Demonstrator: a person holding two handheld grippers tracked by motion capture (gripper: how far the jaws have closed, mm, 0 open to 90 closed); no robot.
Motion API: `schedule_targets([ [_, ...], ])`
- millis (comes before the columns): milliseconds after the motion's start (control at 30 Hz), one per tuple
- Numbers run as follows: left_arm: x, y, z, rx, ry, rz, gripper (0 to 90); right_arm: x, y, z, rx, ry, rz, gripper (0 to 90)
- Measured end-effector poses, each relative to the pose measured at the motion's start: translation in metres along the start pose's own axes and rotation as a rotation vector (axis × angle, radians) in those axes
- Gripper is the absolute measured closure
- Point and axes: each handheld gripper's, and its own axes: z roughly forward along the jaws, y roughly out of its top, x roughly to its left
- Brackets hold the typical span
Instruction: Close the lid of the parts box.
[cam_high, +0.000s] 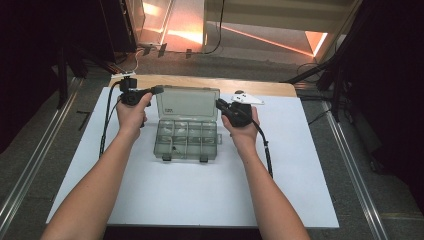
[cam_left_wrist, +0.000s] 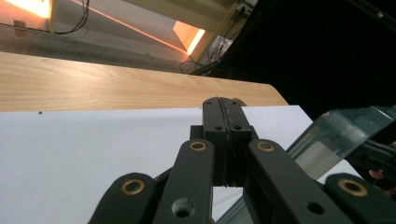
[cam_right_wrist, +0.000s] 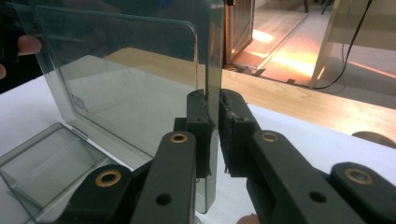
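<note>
We see a smoky clear plastic organizer box (cam_high: 186, 134) mid-worktop (cam_high: 165, 195), its lid (cam_right_wrist: 130, 88) upright over small compartments; raised lettering on the lid is too faint to read. Our right tool (cam_right_wrist: 214, 119) clamps the lid's edge, while our left tool (cam_left_wrist: 224, 122) is pressed together on nothing beside it.

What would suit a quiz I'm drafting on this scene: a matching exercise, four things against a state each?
Things:
1. left gripper
2. right gripper
3. lid
4. compartment tray

States:
A. stands upright, open
B. jaws shut, nothing between them
C. lies flat on the white sheet
D. closed on the lid's side edge

Pairs: 1-B, 2-D, 3-A, 4-C
</note>
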Motion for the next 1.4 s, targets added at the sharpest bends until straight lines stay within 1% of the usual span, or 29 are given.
schedule_targets([
  [67, -0.001, 0.0, 0.0, 0.006, -0.007, 0.009, 90.0, 0.0, 0.0, 0.0, 0.002, 0.002, 0.005, 84.3],
  [200, -0.003, 0.0, 0.0, -0.004, -0.015, 0.007, 90.0, -0.001, -0.001, -0.001, 0.003, 0.006, 0.009, 83.4],
  [267, -0.003, 0.0, -0.001, -0.001, -0.015, 0.011, 90.0, -0.001, -0.001, -0.002, 0.005, 0.019, 0.013, 81.0],
  [300, -0.004, 0.0, -0.001, -0.003, -0.015, 0.019, 90.0, -0.001, -0.001, -0.002, 0.006, 0.023, 0.014, 80.4],
  [333, -0.004, 0.0, -0.002, -0.005, -0.018, 0.028, 90.0, -0.002, 0.0, -0.003, 0.008, 0.03, 0.016, 79.2],
  [400, -0.005, 0.0, -0.003, -0.012, -0.028, 0.033, 90.0, -0.002, 0.0, -0.005, 0.011, 0.043, 0.018, 75.4],
  [467, -0.006, 0.0, -0.004, -0.016, -0.036, 0.039, 90.0, -0.001, 0.001, -0.007, 0.013, 0.058, 0.02, 69.6],
  [533, -0.007, 0.0, -0.005, -0.017, -0.042, 0.045, 90.0, -0.001, 0.002, -0.01, 0.016, 0.062, 0.019, 62.9],
  [600, -0.007, 0.0, -0.006, -0.014, -0.051, 0.047, 90.0, -0.001, 0.002, -0.013, 0.02, 0.071, 0.024, 59.1],
  [700, -0.008, -0.001, -0.007, -0.021, -0.054, 0.051, 90.0, -0.005, -0.001, -0.016, 0.02, 0.09, 0.035, 56.6],
  [833, -0.008, -0.003, -0.009, -0.026, -0.057, 0.052, 90.0, -0.009, -0.008, -0.019, 0.021, 0.094, 0.053, 54.4],
  [933, -0.009, -0.003, -0.01, -0.024, -0.061, 0.059, 90.0, -0.011, -0.014, -0.021, 0.031, 0.093, 0.049, 53.1],
  [1033, -0.01, -0.004, -0.012, -0.024, -0.06, 0.077, 90.0, -0.013, -0.019, -0.023, 0.04, 0.086, 0.045, 52.9],
  [1200, -0.012, -0.006, -0.015, -0.027, -0.059, 0.091, 90.0, -0.018, -0.024, -0.027, 0.047, 0.073, 0.059, 53.8],
  [1233, -0.013, -0.006, -0.016, -0.027, -0.062, 0.093, 90.0, -0.019, -0.024, -0.027, 0.045, 0.066, 0.064, 55.7],
  [1300, -0.014, -0.006, -0.017, -0.024, -0.064, 0.102, 90.0, -0.021, -0.023, -0.029, 0.034, 0.052, 0.074, 62.8],
  [1400, -0.016, -0.006, -0.019, -0.029, -0.07, 0.108, 90.0, -0.024, -0.02, -0.03, 0.014, 0.047, 0.106, 73.4],
])
